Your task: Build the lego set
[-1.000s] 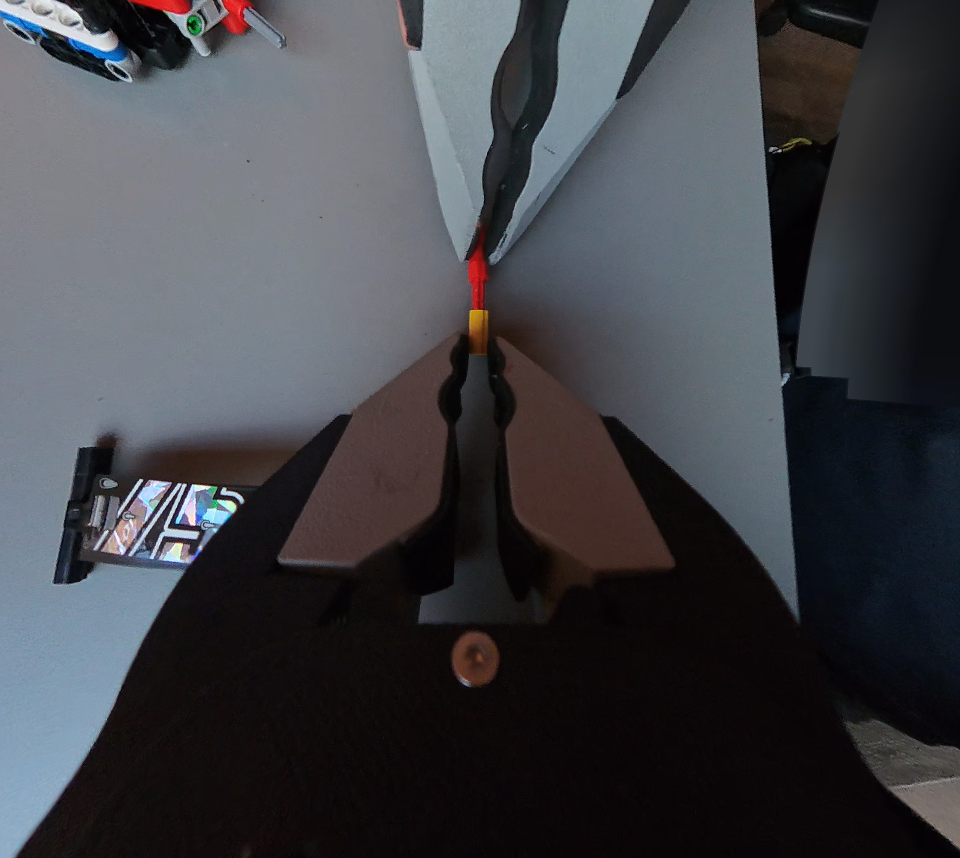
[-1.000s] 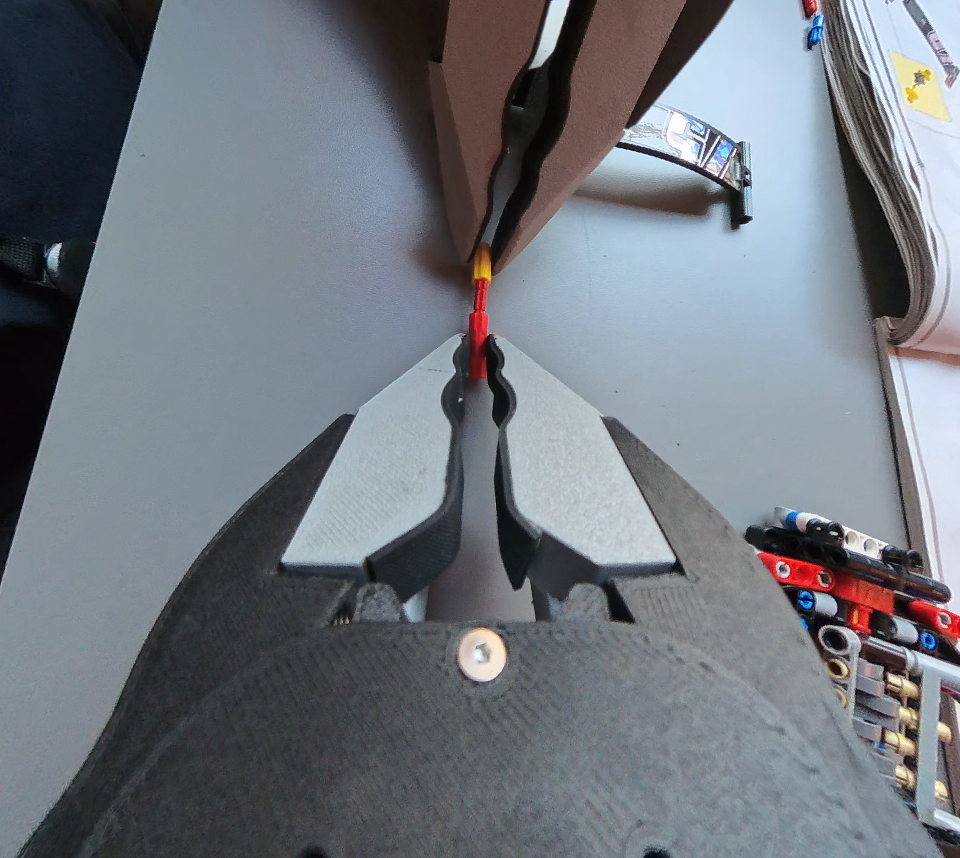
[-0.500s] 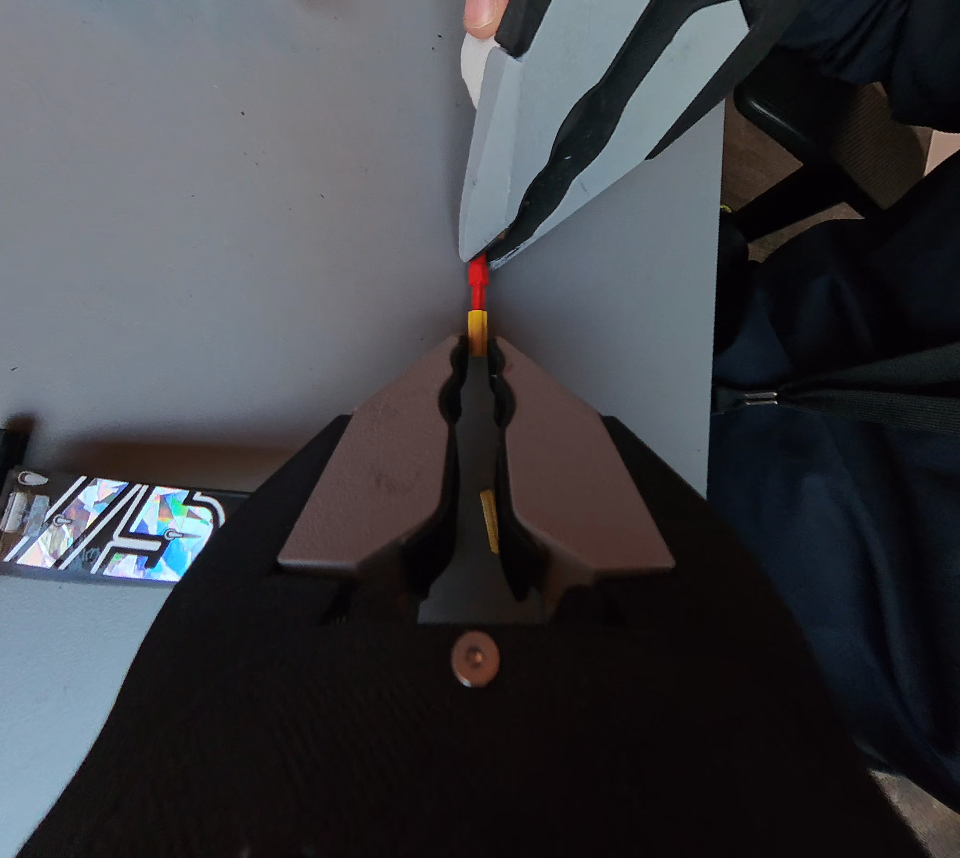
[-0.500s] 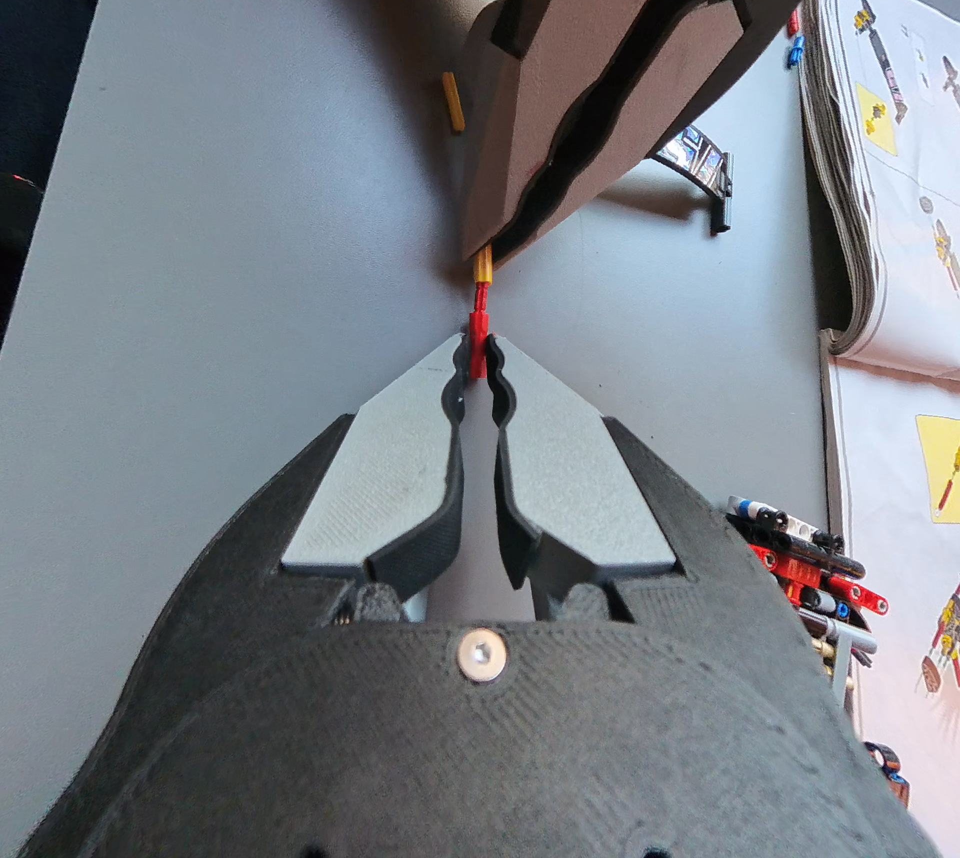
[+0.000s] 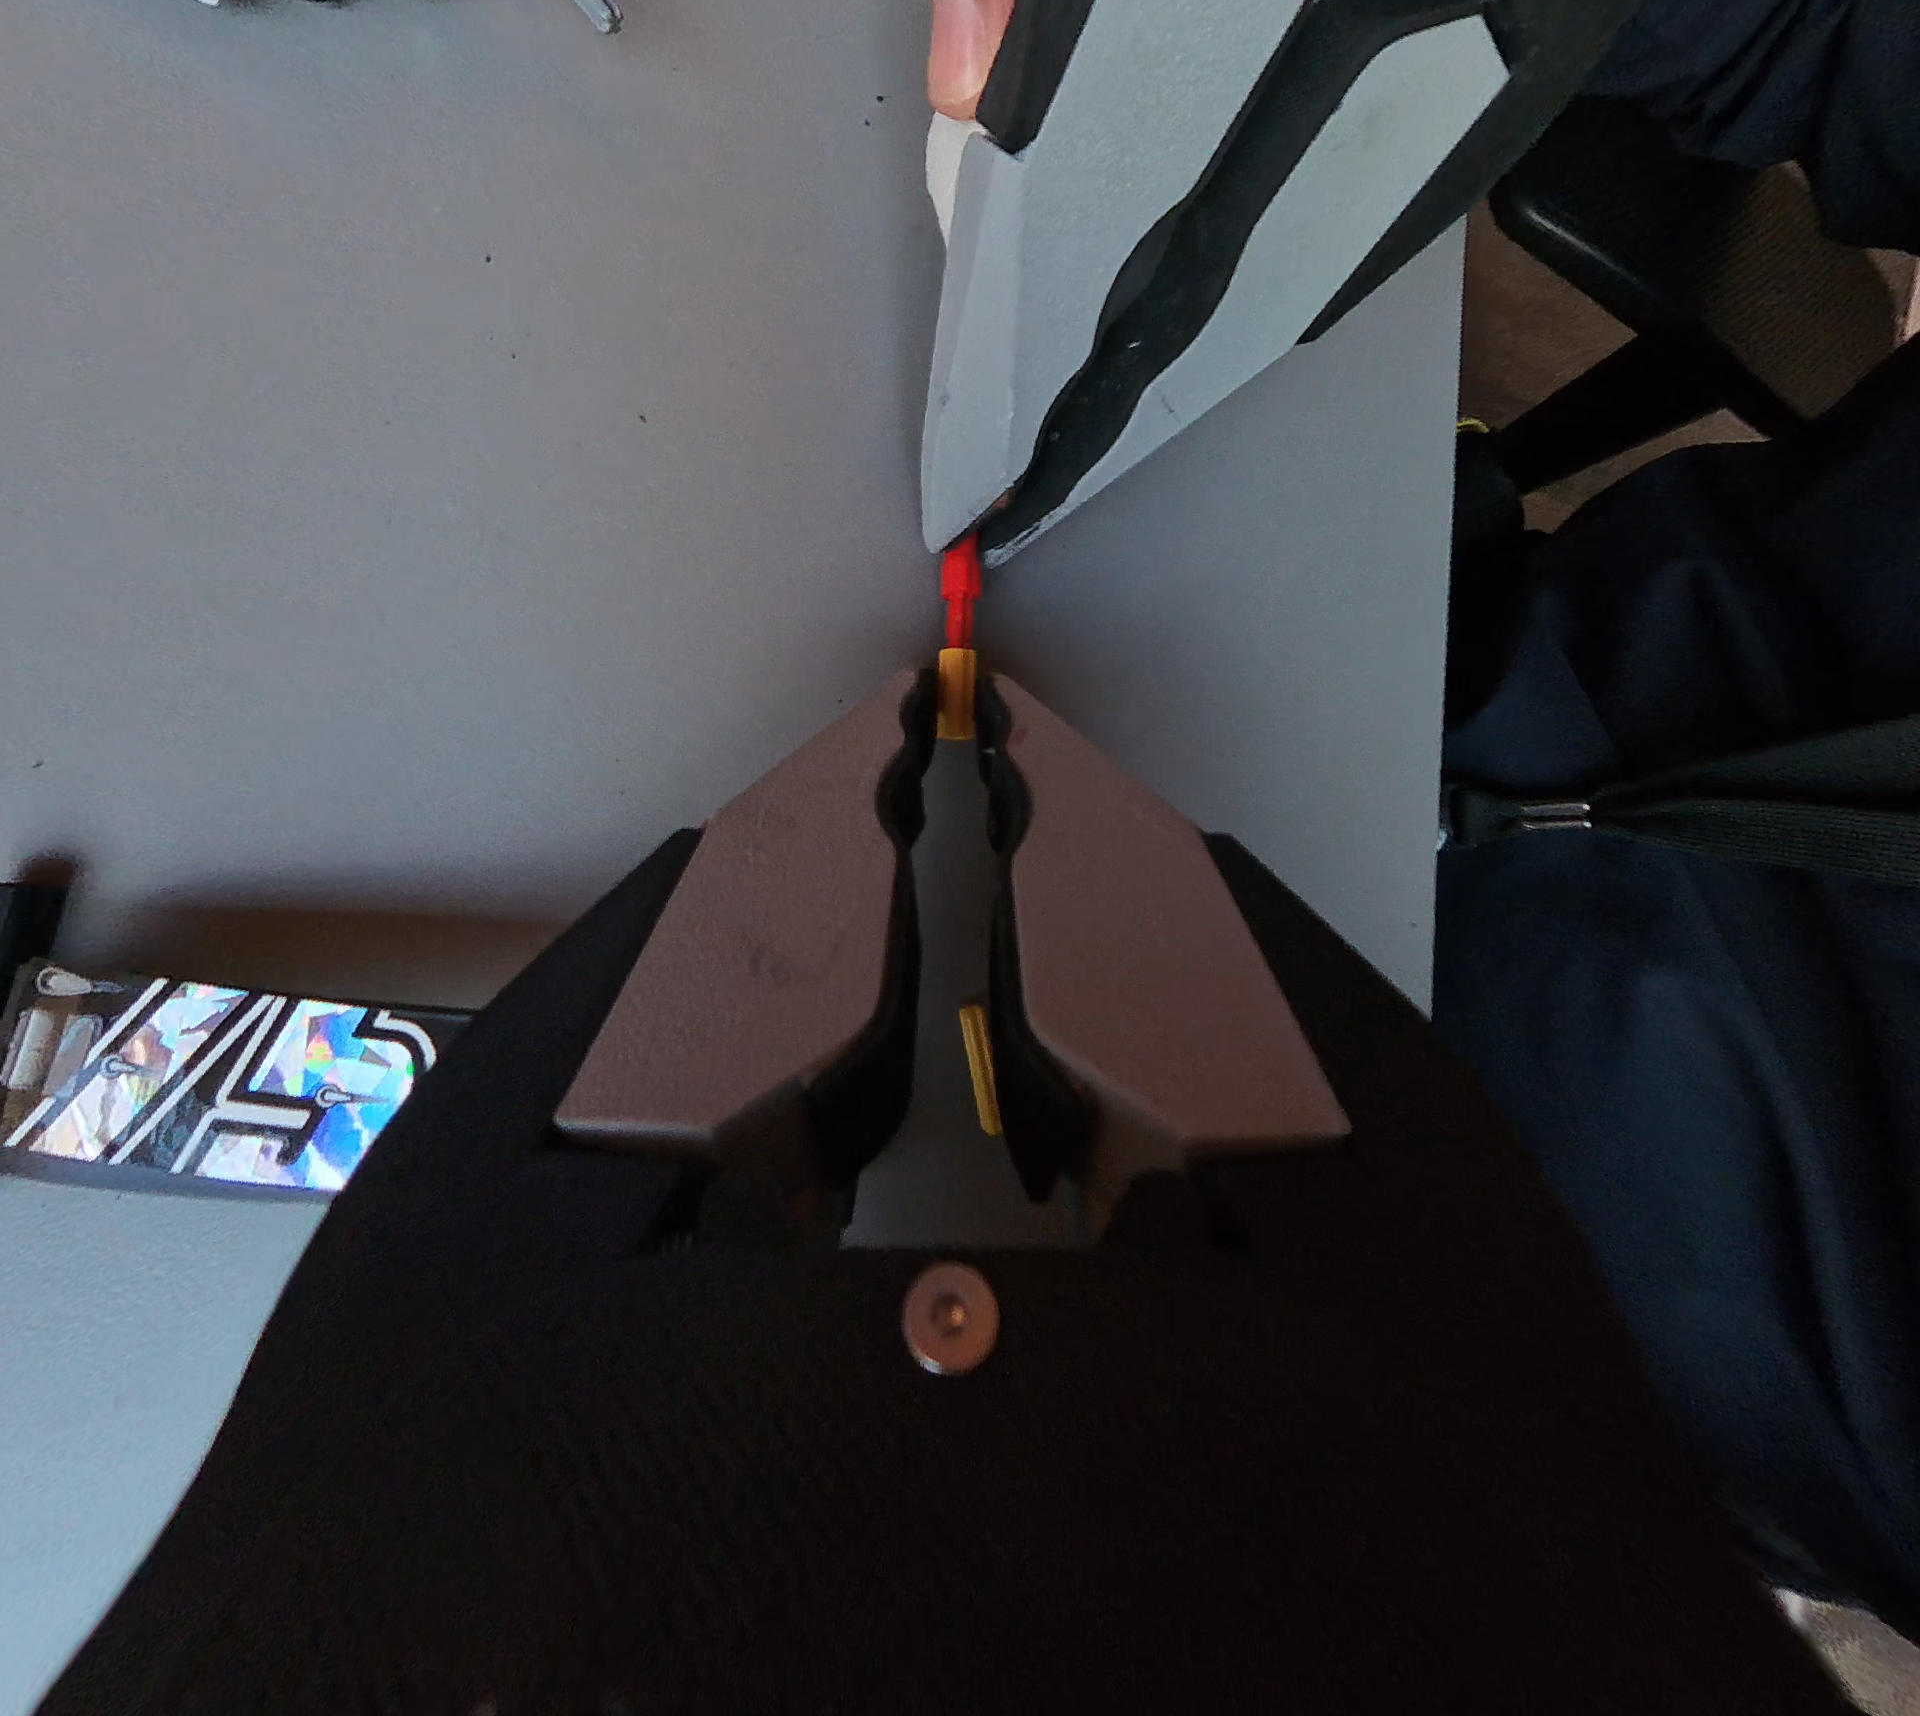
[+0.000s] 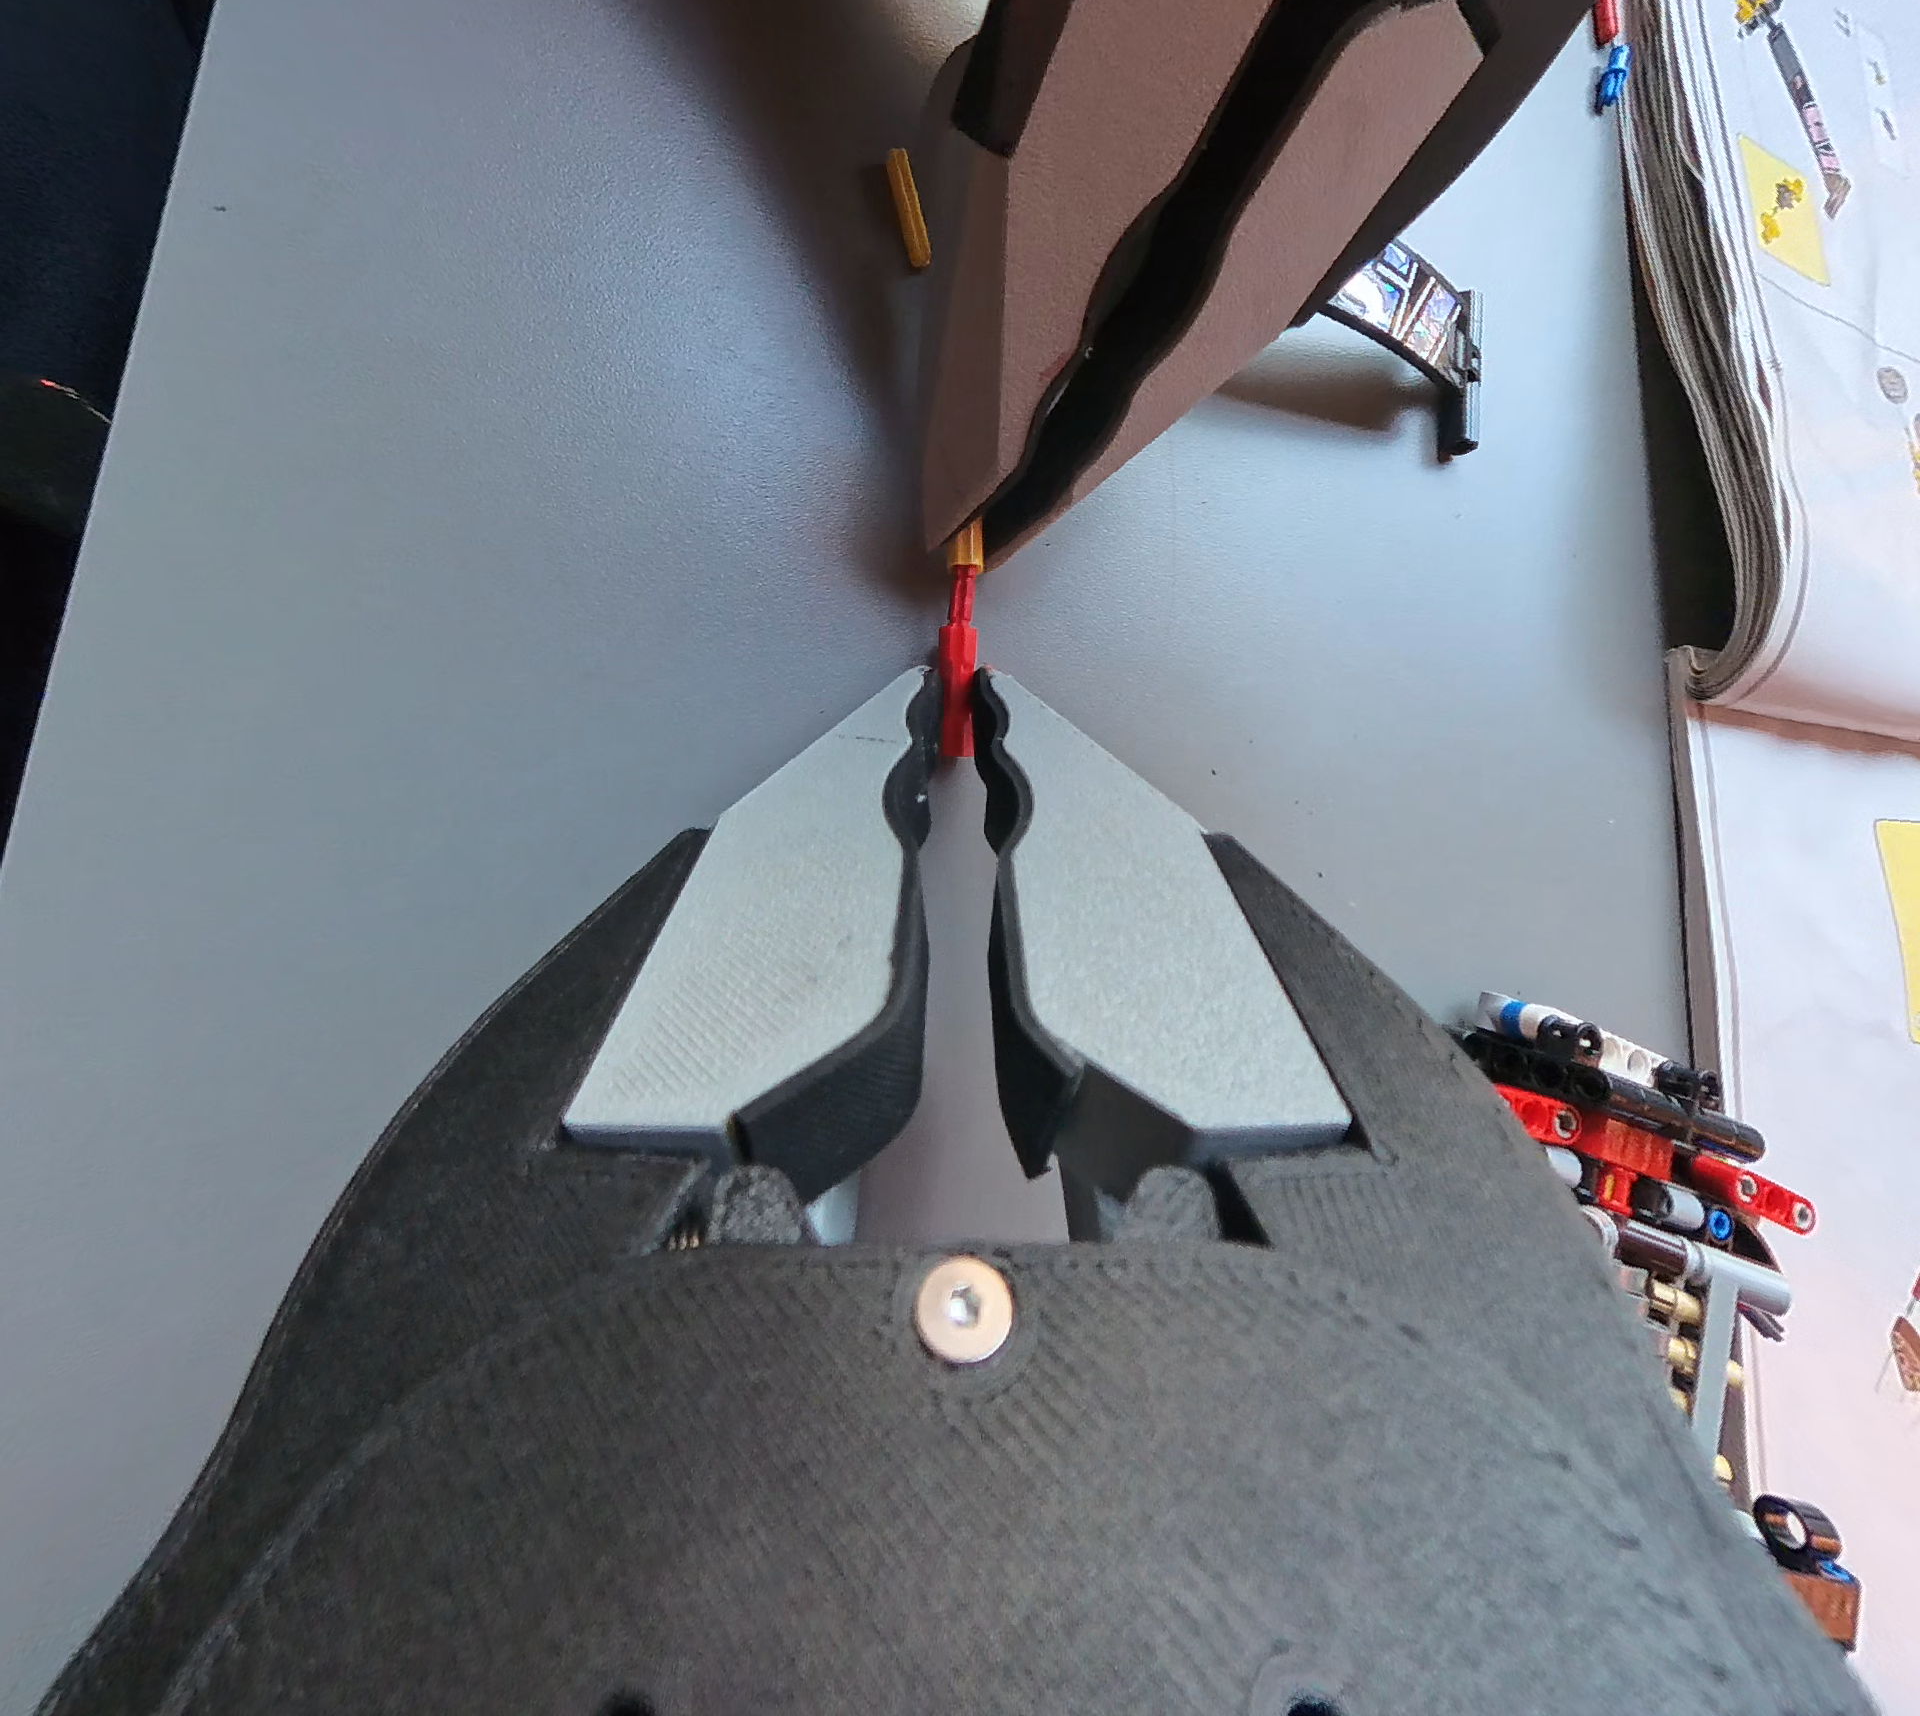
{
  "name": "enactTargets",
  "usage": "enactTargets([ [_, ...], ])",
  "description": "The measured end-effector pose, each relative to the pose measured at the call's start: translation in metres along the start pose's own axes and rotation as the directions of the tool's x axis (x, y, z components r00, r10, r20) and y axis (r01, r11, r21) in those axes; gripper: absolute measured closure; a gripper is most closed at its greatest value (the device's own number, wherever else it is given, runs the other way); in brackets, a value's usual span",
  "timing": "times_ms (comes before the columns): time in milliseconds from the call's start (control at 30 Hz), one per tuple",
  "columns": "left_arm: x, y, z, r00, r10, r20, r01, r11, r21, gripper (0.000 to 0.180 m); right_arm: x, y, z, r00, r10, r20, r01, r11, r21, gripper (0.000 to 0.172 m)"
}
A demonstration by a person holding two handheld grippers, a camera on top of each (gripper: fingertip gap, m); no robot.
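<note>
Red axle pin (image 6: 958,690) and yellow bush (image 5: 956,695): held end to end above the grey worktop (image 5: 416,419).

The right claw (image 6: 958,710) is clamped on the pin, the left claw (image 5: 956,700) on the bush; opposed tips keep both parts coaxial. A loose yellow axle (image 6: 906,206), a brick assembly (image 6: 1621,1147) and a booklet (image 6: 1787,316) lie nearby.

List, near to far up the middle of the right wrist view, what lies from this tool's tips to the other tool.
Right tool with grey fingers, pinching the small red plastic pin → small yellow plastic sleeve on the pin's far end → left tool with brown fingers, clamped on that sleeve.
</note>
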State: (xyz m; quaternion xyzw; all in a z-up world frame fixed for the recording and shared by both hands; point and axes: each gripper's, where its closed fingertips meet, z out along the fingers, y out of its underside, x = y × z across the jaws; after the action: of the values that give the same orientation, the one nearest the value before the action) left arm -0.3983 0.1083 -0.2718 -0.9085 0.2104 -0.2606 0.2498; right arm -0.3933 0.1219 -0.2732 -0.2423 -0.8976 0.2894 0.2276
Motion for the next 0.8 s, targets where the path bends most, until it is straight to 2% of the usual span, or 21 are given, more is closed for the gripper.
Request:
enactTargets([
  [167,0.0036,0.0022,0.0007,1.0,-0.004,-0.003,0.004,0.998,-0.061,0.176,-0.0024,-0.0009,0.0003,1.0,-0.02,0.003,0.02,0.999,-0.032,0.17],
  [500,0.0032,0.0029,0.0003,0.998,-0.064,0.019,0.065,0.992,-0.108,0.177,-0.0047,-0.0025,0.0008,0.987,0.134,0.084,-0.132,0.991,-0.032,0.169],
  [800,0.0043,0.0064,-0.0014,0.999,-0.036,-0.014,0.033,0.981,-0.192,0.177,-0.0076,-0.0062,0.0029,0.981,0.154,0.121,-0.154,0.988,-0.006,0.169],
])
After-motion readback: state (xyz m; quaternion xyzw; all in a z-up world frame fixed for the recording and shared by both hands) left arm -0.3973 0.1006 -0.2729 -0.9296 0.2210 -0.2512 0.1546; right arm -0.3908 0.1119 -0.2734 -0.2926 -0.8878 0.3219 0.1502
